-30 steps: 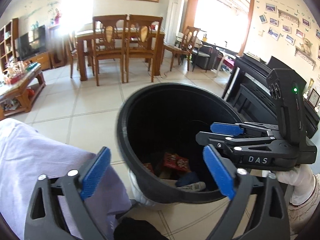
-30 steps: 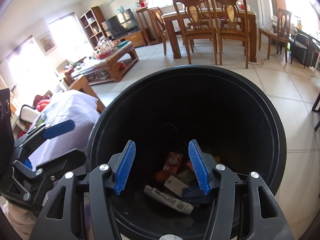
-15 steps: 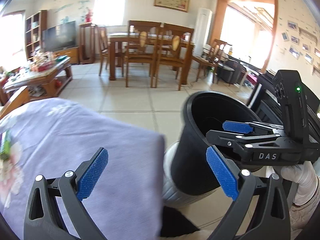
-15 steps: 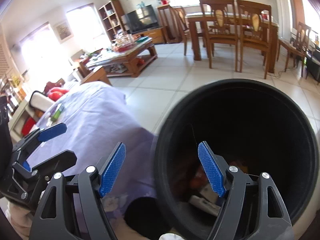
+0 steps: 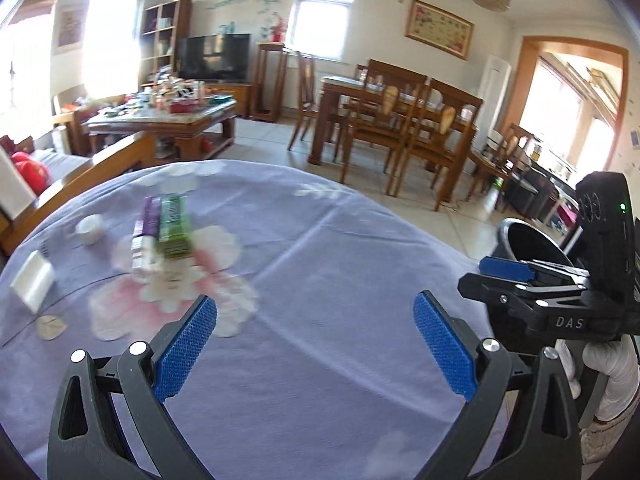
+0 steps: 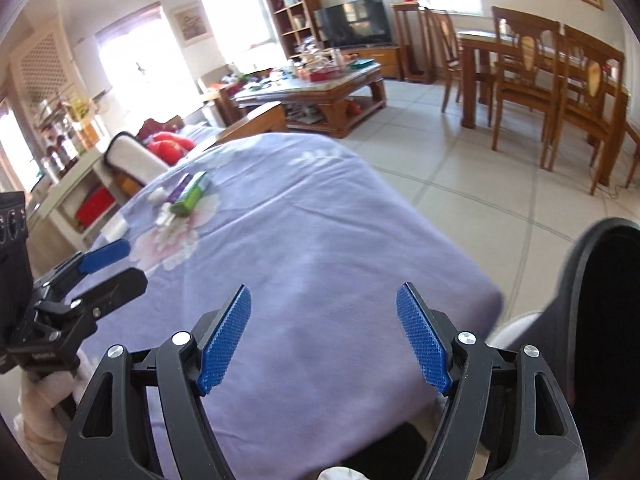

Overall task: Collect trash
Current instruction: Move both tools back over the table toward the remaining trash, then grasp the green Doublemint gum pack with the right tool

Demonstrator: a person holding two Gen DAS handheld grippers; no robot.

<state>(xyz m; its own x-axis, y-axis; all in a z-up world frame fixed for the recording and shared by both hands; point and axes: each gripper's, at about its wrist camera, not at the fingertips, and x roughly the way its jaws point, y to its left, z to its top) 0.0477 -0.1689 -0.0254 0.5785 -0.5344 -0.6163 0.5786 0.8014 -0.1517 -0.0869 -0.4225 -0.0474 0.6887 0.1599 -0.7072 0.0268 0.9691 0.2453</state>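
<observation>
My left gripper (image 5: 316, 340) hangs with its jaws wide and empty over the near edge of the purple floral cloth (image 5: 320, 280). My right gripper (image 6: 324, 336) is spread wide too, holding nothing, above the cloth's near right corner. The green packet (image 5: 173, 222) and purple packet (image 5: 146, 220) lie touching near the far left side. The black bin (image 6: 600, 300) stands just beside the right edge.

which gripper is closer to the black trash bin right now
Right. The right gripper hangs over the table edge with the black trash bin just to its right. The left gripper sits further left over the purple tablecloth, beyond the right one.
</observation>
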